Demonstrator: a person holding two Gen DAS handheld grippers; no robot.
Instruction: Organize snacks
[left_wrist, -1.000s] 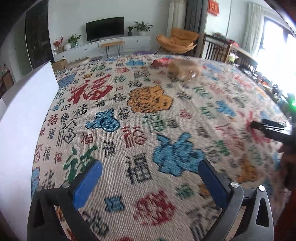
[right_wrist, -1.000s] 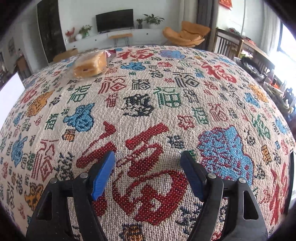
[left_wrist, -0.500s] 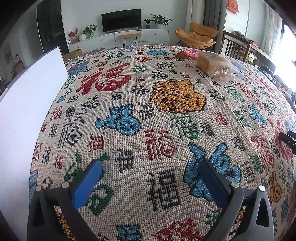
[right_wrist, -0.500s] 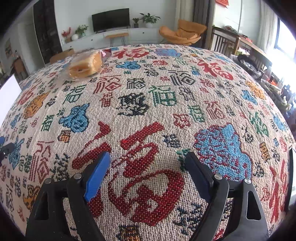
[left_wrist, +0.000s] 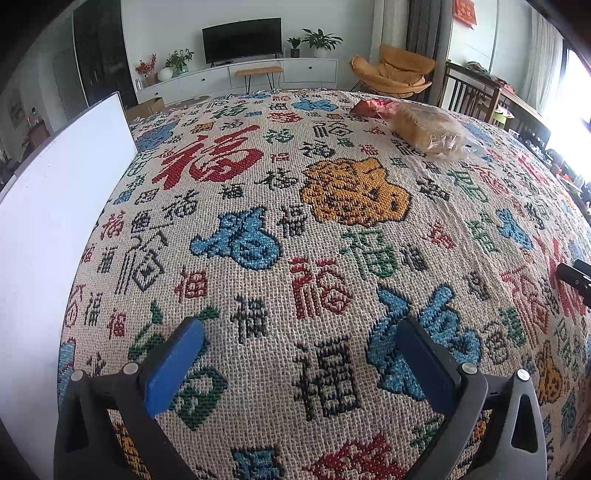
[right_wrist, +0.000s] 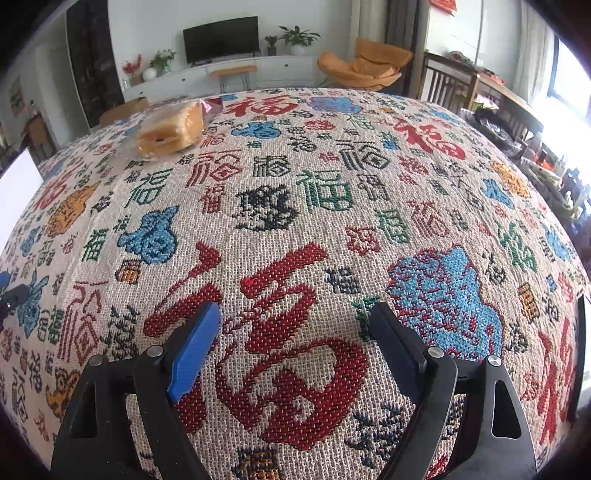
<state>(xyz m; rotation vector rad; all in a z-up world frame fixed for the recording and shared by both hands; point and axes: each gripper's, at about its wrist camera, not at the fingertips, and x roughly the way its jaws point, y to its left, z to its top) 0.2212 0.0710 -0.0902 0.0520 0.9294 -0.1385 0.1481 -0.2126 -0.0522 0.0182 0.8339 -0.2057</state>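
Observation:
A clear bag of sliced bread (left_wrist: 428, 129) lies at the far right of the patterned tablecloth (left_wrist: 295, 229); a red snack packet (left_wrist: 371, 108) lies just behind it. In the right wrist view the bread (right_wrist: 171, 129) is at the far left, with a bit of the red packet (right_wrist: 213, 106) beside it. My left gripper (left_wrist: 299, 354) is open and empty, low over the near part of the cloth. My right gripper (right_wrist: 293, 336) is open and empty over a large red character, far from the bread.
A white box wall (left_wrist: 55, 221) stands along the left table edge; it also shows in the right wrist view (right_wrist: 16, 184). Each gripper's tip shows at the other view's edge (left_wrist: 574, 275) (right_wrist: 11, 295). Chairs and a TV cabinet stand beyond the table.
The left gripper's view has swung so the bread sits further right and closer. The right gripper has edged slightly forward. Both stay open and empty.

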